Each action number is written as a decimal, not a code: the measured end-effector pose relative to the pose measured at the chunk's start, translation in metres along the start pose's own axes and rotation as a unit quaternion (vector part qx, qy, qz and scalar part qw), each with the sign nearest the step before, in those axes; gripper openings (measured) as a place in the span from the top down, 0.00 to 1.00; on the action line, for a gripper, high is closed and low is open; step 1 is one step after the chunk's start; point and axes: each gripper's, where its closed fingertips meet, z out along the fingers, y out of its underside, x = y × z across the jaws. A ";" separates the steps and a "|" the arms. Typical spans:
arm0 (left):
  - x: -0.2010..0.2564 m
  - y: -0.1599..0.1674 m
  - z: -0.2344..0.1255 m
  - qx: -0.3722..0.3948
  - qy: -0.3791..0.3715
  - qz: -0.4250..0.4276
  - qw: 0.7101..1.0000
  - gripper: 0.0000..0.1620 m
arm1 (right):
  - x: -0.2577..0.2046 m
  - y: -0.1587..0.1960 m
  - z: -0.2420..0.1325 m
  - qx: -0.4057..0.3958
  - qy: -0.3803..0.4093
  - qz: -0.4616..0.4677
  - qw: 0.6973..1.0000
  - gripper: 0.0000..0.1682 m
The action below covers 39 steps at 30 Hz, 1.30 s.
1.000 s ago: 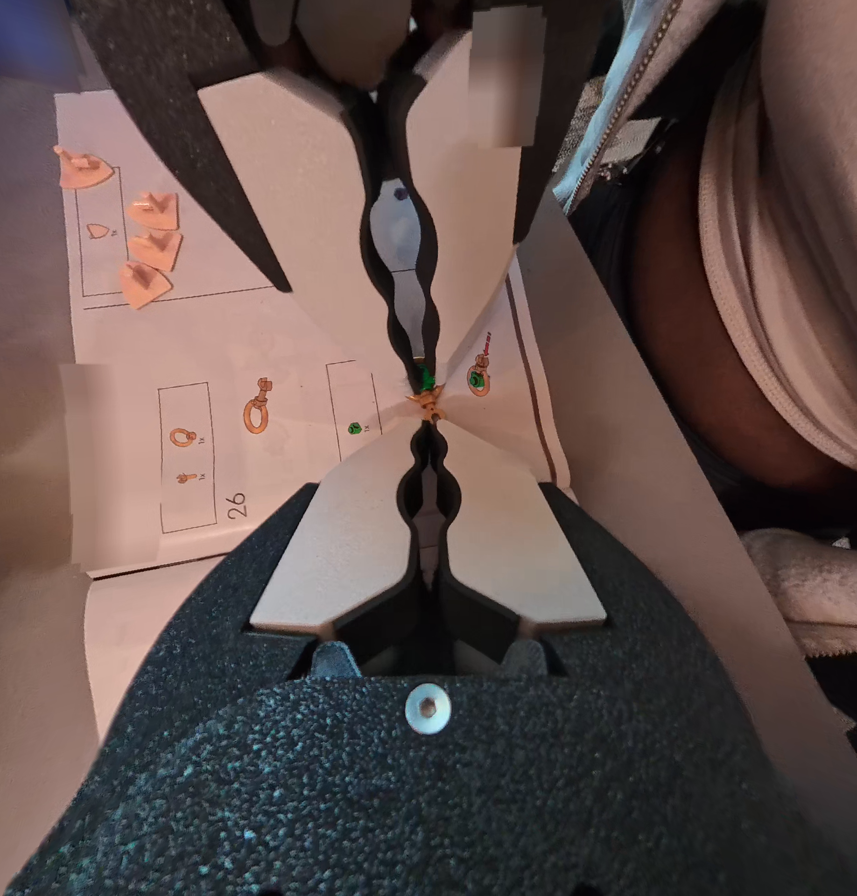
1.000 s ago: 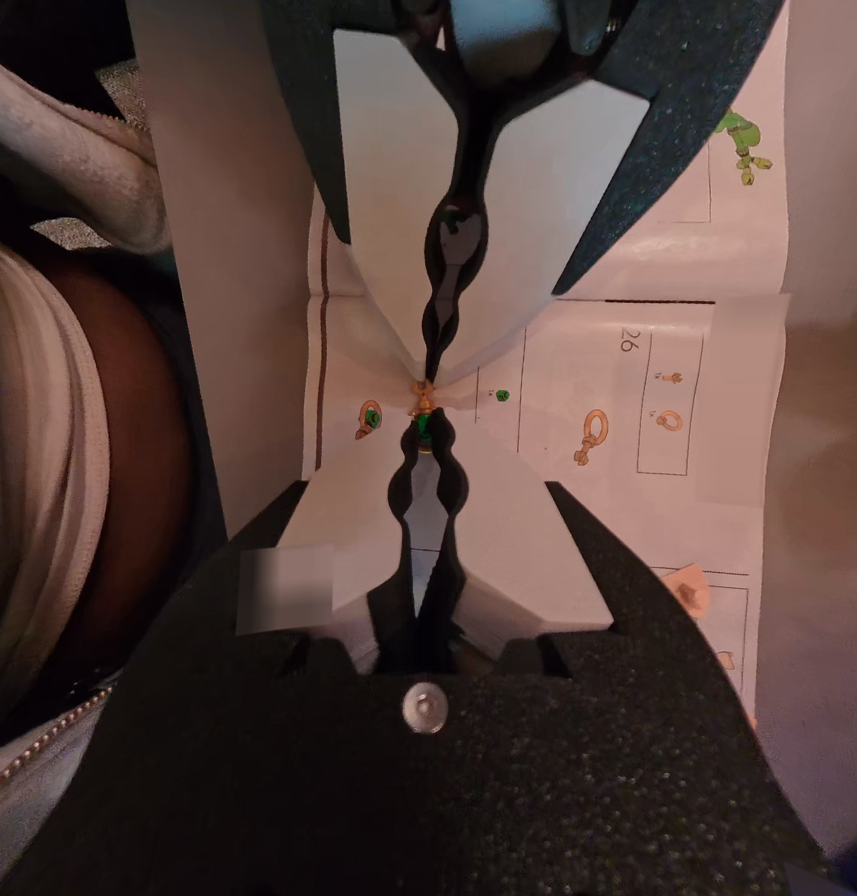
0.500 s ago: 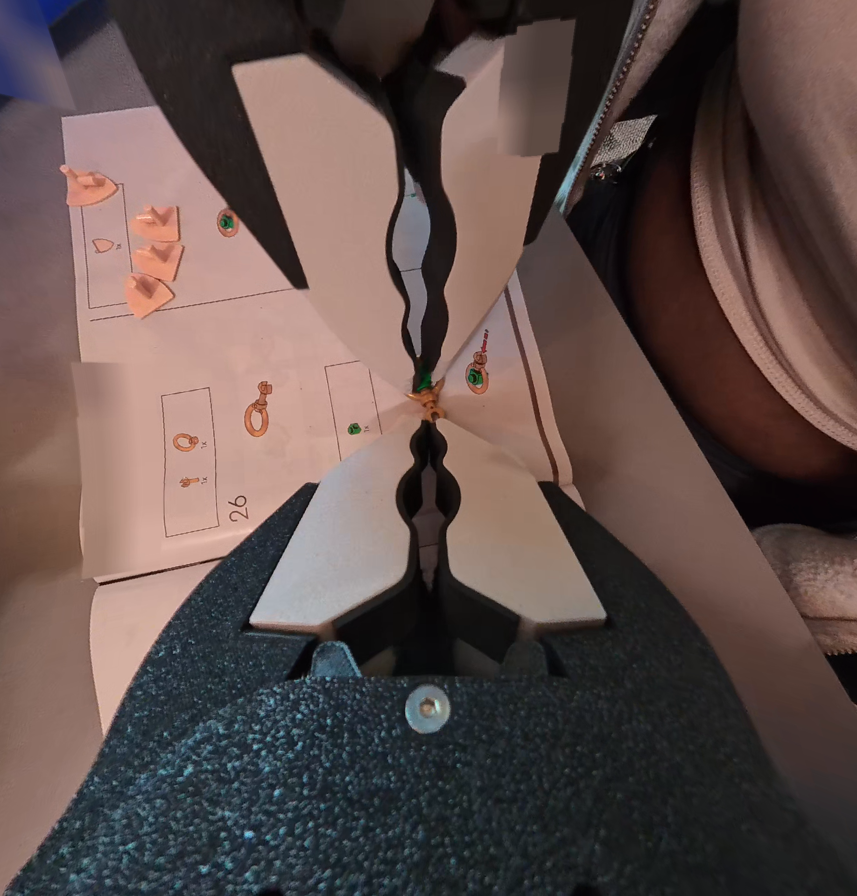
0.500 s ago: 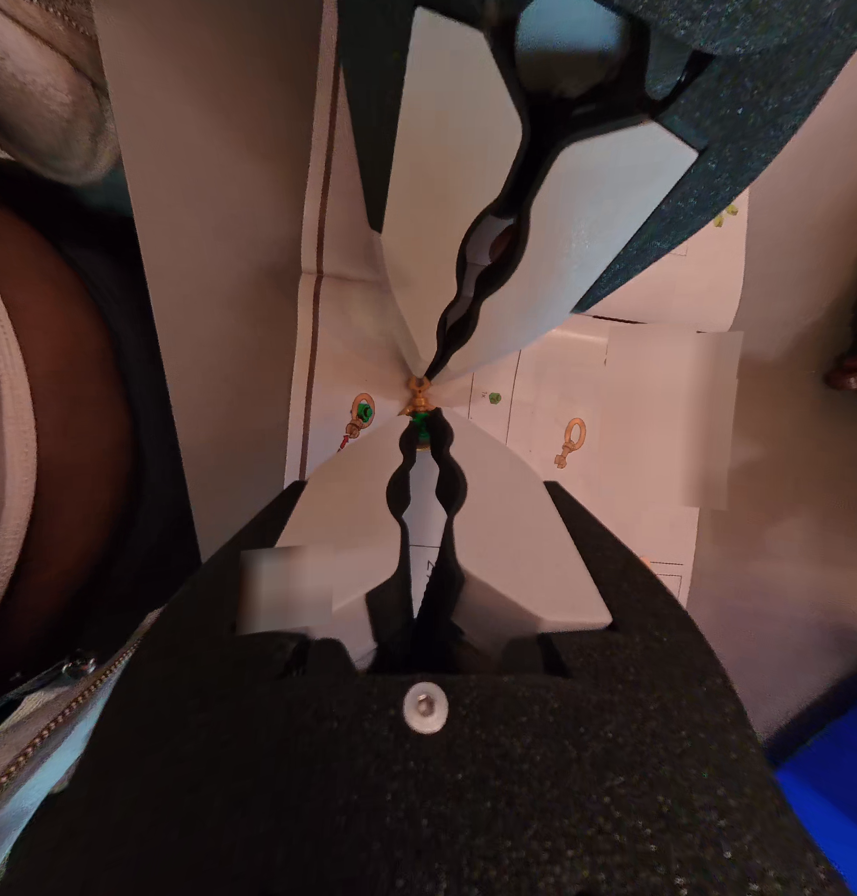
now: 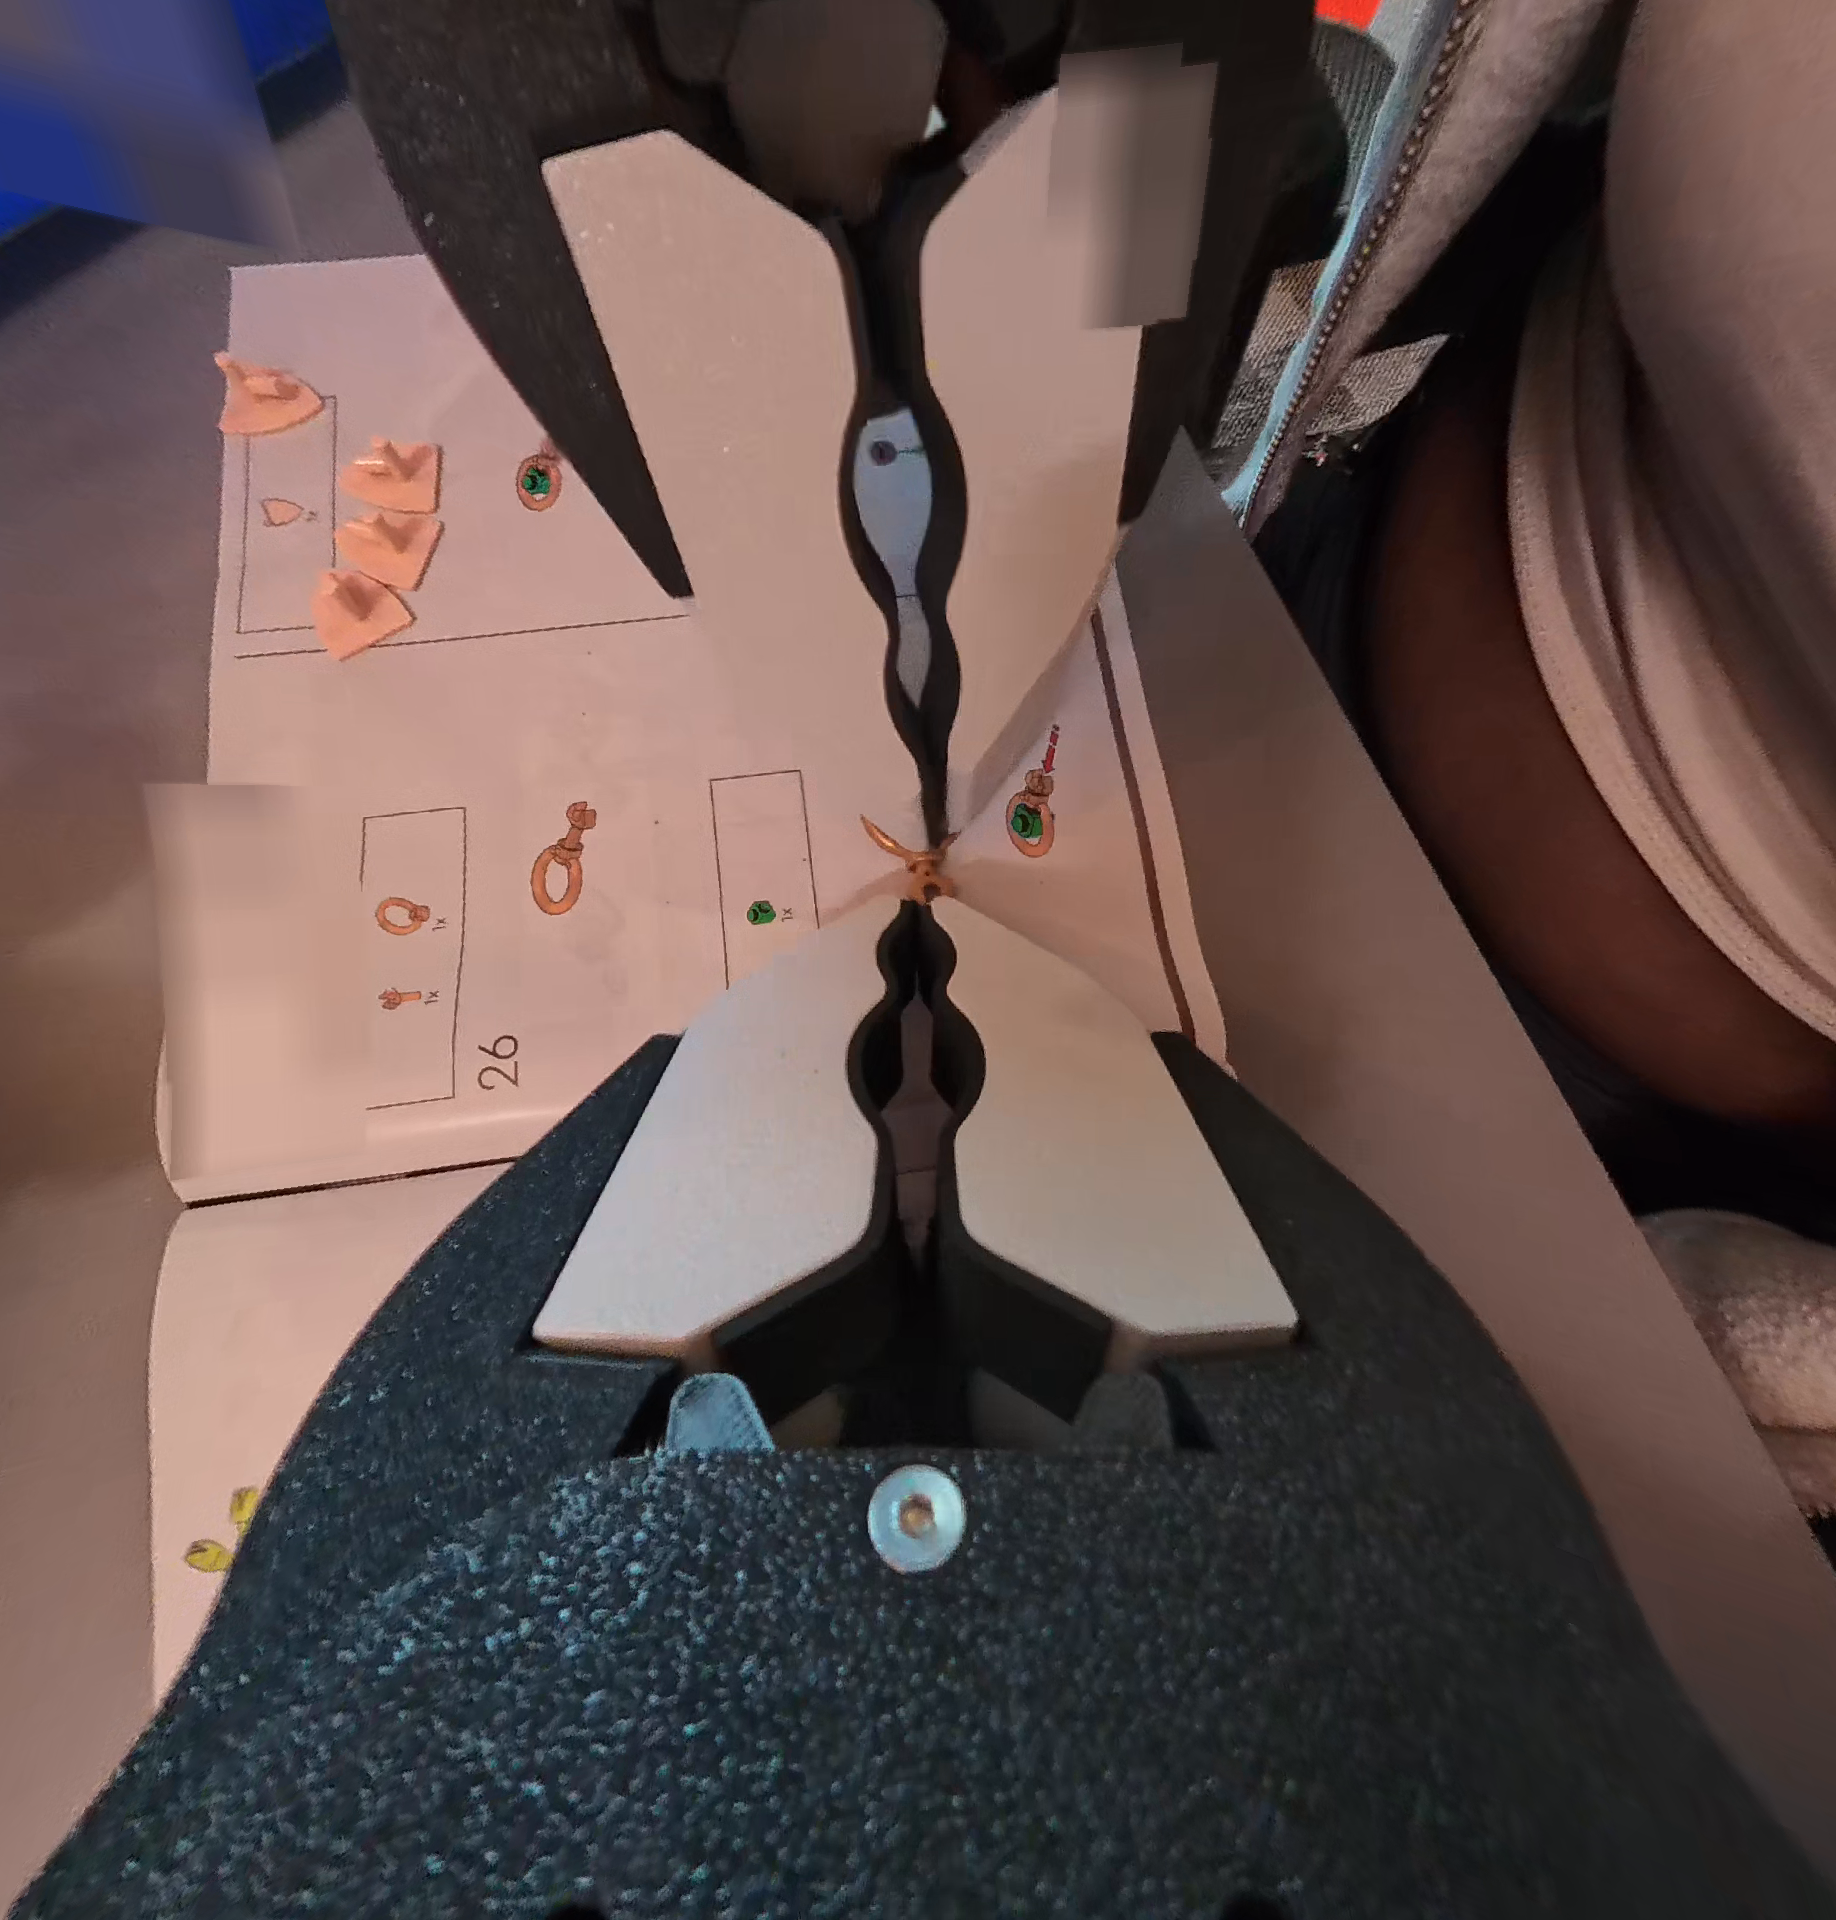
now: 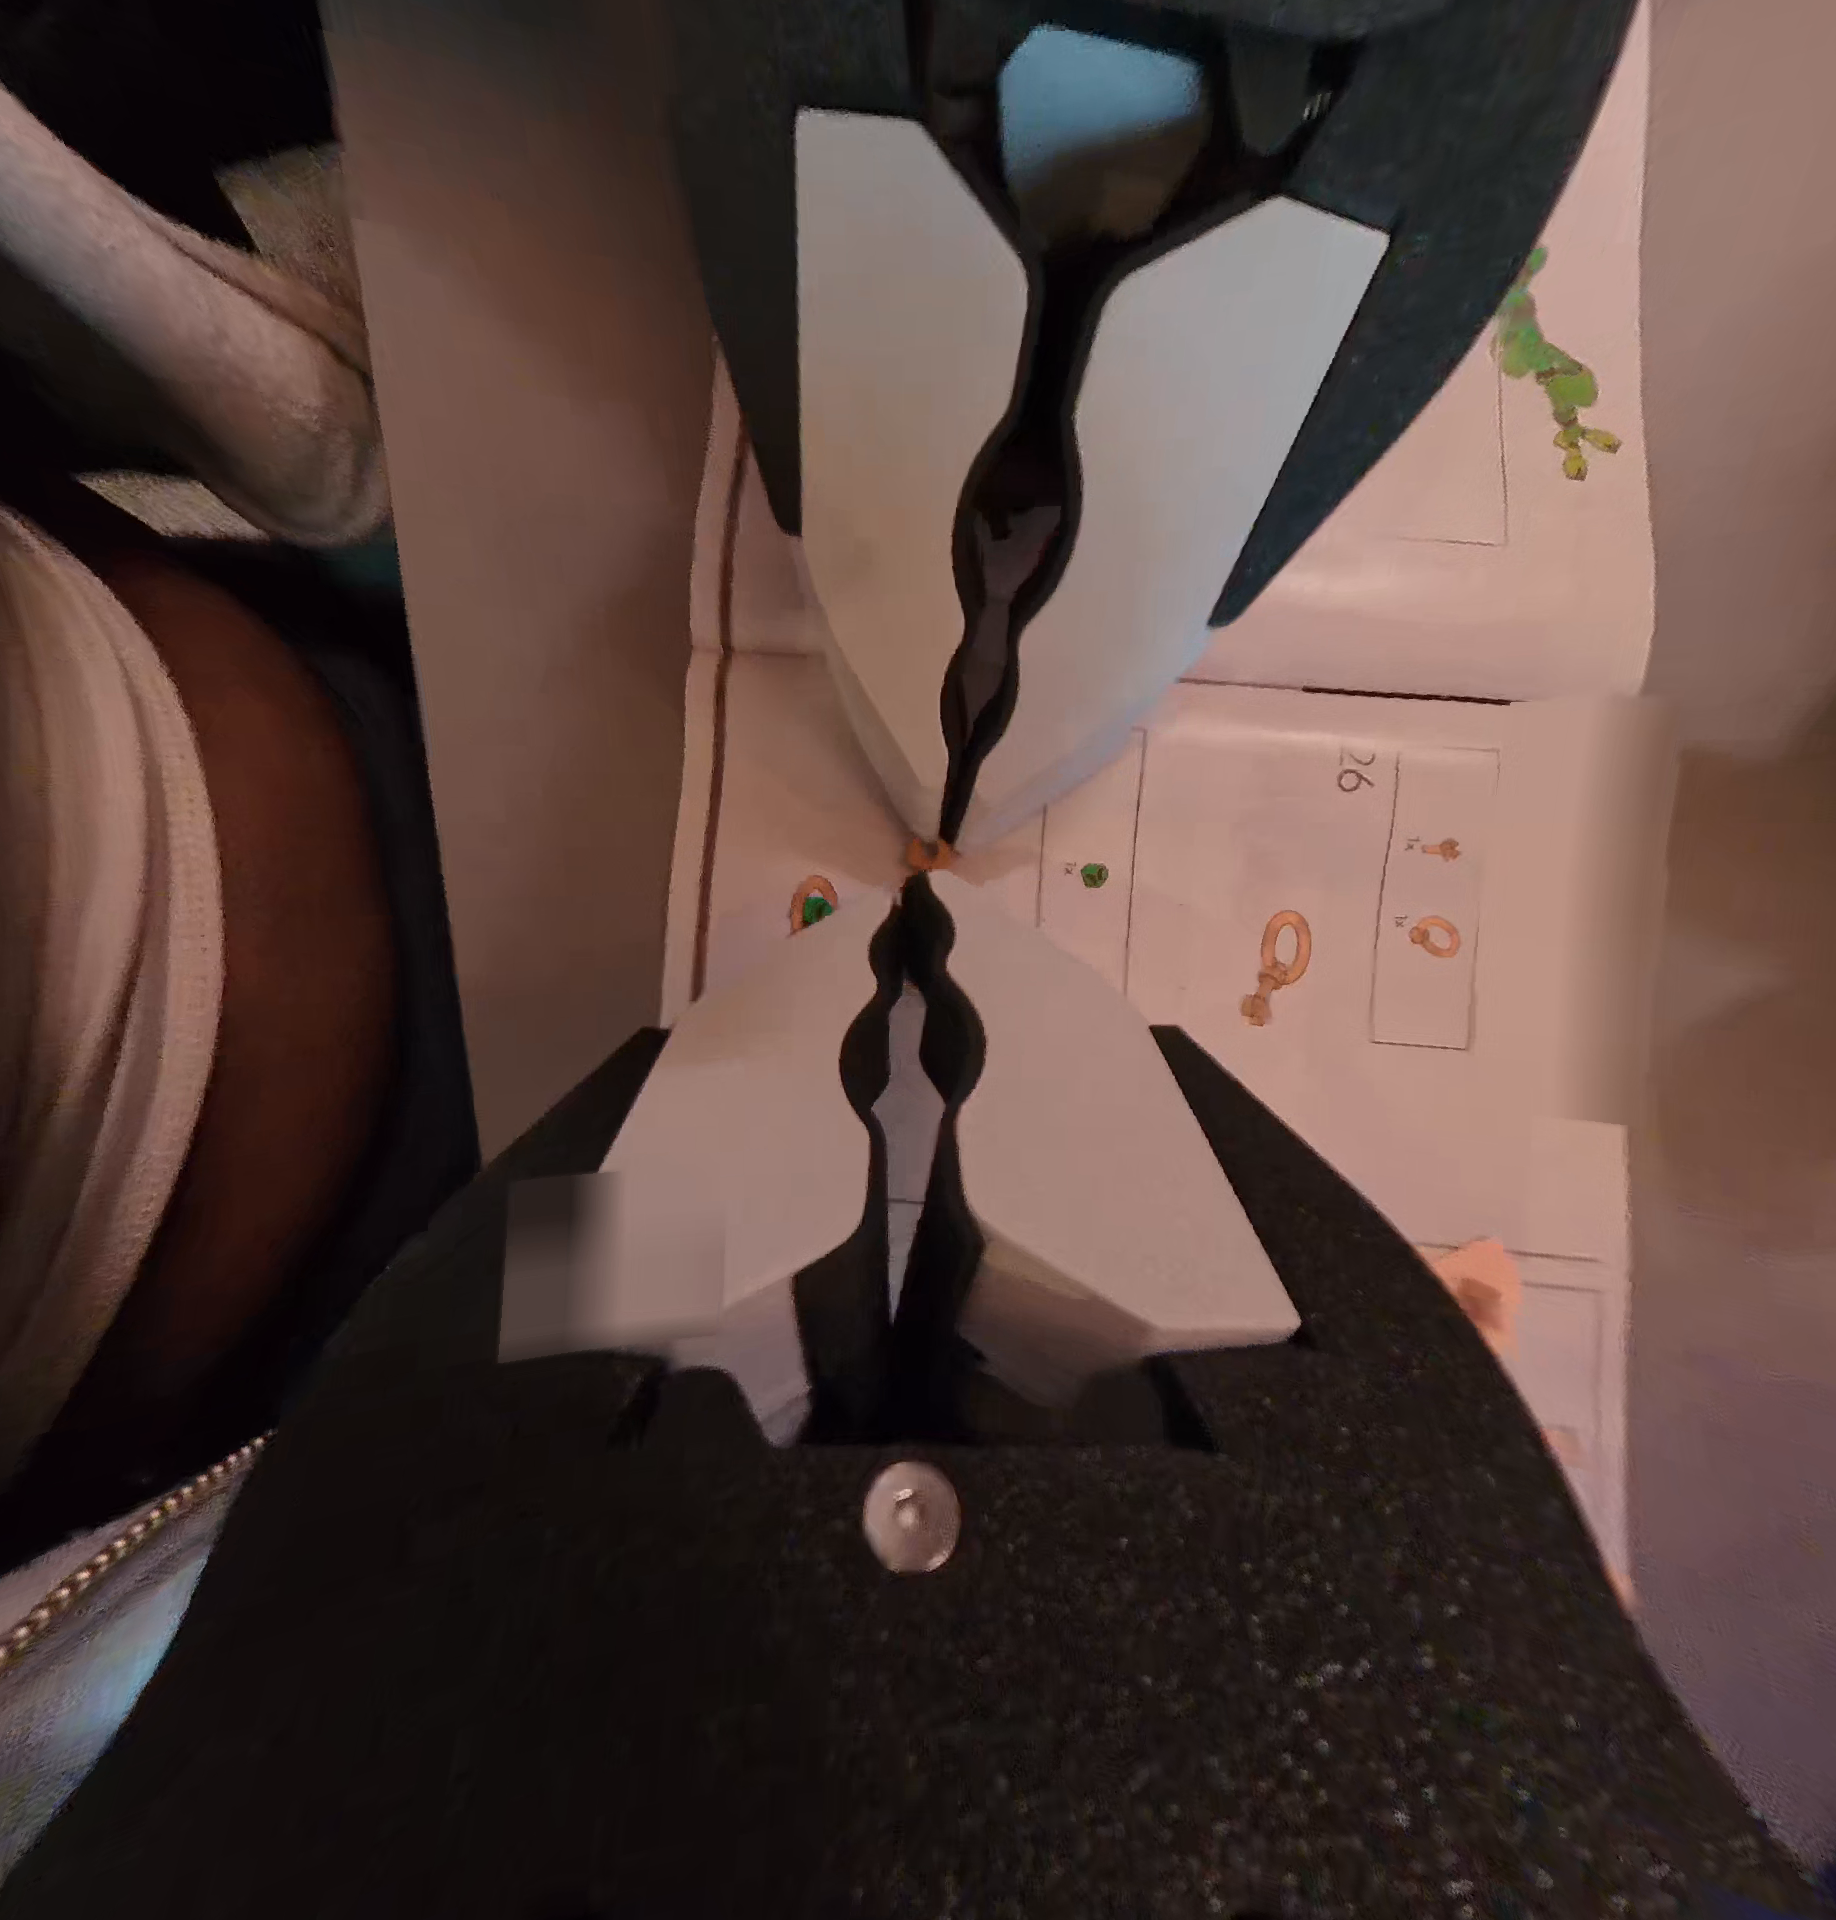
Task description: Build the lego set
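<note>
Left gripper (image 5: 924,906) closed, tips pinching a tiny gold lego piece (image 5: 919,871); a thin curved gold bit sticks out to the left of the tips. Right gripper (image 6: 909,896) comes in from the opposite side, tip to tip with the left one, its jaws pressed together too; can't tell whether it grips anything, only a speck of gold shows at its tips. In the right wrist view the gold piece (image 6: 929,854) sits right at the left gripper's tips, just above the right gripper's own. Both meet above the open instruction booklet (image 5: 602,748), which lies flat on the pale worktop (image 5: 62,644). Person's torso in a light top (image 5: 1724,623) sits beside the worktop edge. Four small peach wedge pieces (image 5: 379,540) lie clustered on the booklet's far left corner, well apart from the grippers. Printed ring and green stud drawings on the page; no loose green piece visible.
</note>
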 end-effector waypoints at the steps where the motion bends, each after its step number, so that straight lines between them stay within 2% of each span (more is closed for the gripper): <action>1: 0.000 0.000 0.000 -0.006 -0.002 0.004 1.000 1.00 | -0.002 -0.003 -0.001 0.016 -0.012 0.011 1.000 0.99; 6: -0.001 0.000 0.000 -0.012 -0.002 0.004 1.000 1.00 | 0.007 -0.005 -0.014 0.038 0.009 0.023 0.999 0.97; 12: -0.001 0.000 0.000 -0.015 -0.009 0.006 1.000 1.00 | 0.005 0.005 -0.008 -0.003 0.016 0.027 1.000 0.95; 14: -0.001 0.000 0.000 -0.015 -0.009 0.005 1.000 1.00 | 0.003 0.007 -0.008 -0.015 0.016 0.051 0.998 0.93; 19: -0.001 0.000 0.000 -0.020 -0.011 0.006 1.000 1.00 | 0.005 0.009 -0.010 -0.043 0.088 0.118 0.988 0.95; 22: -0.001 0.000 0.000 -0.021 -0.015 0.001 1.000 1.00 | 0.005 0.006 -0.010 -0.017 0.106 0.185 0.977 0.92; 26: -0.001 0.001 0.001 -0.013 -0.022 -0.001 1.000 1.00 | 0.003 0.005 -0.013 0.021 0.111 0.258 0.959 0.93; 39: -0.002 0.000 0.000 -0.016 -0.021 0.013 1.000 1.00 | 0.005 0.009 -0.005 0.001 0.162 0.274 0.948 0.96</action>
